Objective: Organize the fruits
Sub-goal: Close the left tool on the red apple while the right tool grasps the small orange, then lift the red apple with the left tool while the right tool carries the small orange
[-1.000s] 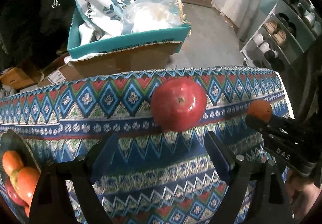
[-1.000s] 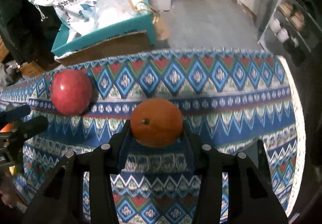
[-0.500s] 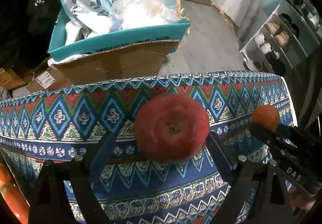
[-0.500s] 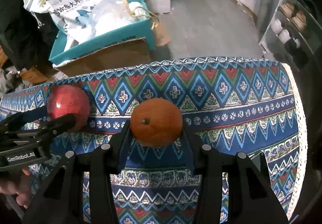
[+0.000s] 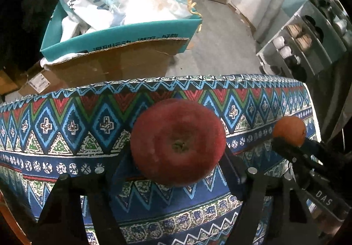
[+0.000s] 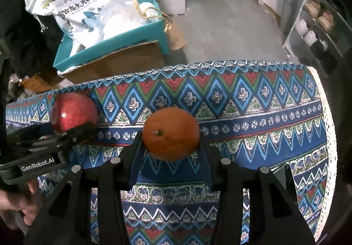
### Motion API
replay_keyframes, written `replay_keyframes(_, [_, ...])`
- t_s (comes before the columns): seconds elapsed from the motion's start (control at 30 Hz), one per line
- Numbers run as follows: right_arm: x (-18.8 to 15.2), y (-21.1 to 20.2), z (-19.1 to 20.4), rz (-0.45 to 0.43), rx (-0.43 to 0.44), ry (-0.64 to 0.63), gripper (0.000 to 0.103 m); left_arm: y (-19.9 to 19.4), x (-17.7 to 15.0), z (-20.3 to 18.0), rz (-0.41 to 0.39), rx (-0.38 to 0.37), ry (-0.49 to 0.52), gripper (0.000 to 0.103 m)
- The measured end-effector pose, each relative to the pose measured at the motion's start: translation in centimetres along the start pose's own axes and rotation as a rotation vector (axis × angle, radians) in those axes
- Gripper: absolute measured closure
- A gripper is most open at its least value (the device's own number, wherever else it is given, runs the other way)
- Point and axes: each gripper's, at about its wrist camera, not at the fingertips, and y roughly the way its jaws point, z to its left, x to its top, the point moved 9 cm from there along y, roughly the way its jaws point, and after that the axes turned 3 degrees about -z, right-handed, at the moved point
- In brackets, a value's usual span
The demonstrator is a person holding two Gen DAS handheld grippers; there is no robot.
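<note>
Grippers [image 5: 178, 157] over patterned tablecloth [image 5: 55, 126]; concrete floor [image 5: 220, 46] beyond.

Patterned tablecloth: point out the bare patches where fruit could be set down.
The tablecloth is bare from the orange in the right tongs across to its lace-trimmed right edge, and along the far edge behind both fruits. It is crowded on the left, where the left tongs, jaws just closing, flank the red apple.

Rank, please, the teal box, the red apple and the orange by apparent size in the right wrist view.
1. Teal box, largest though farthest.
2. Orange.
3. Red apple; it sits farther off, so its true size against the orange is unsure.
</note>
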Motion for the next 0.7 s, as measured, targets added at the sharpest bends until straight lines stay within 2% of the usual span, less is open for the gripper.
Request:
replay_keyframes(0.33, [-0.3,-1.9,0.1,-0.029,-0.001,-0.002,0.057,-2.7,-0.6,0.0,-0.063,0.011,0.051,0.027])
replay_keyframes(0.7, [0.0,-5.8,1.3,-0.091,0.002,-0.018,0.057,-9.1,-1.4,-1.0,-0.163,0.024,0.121,0.027])
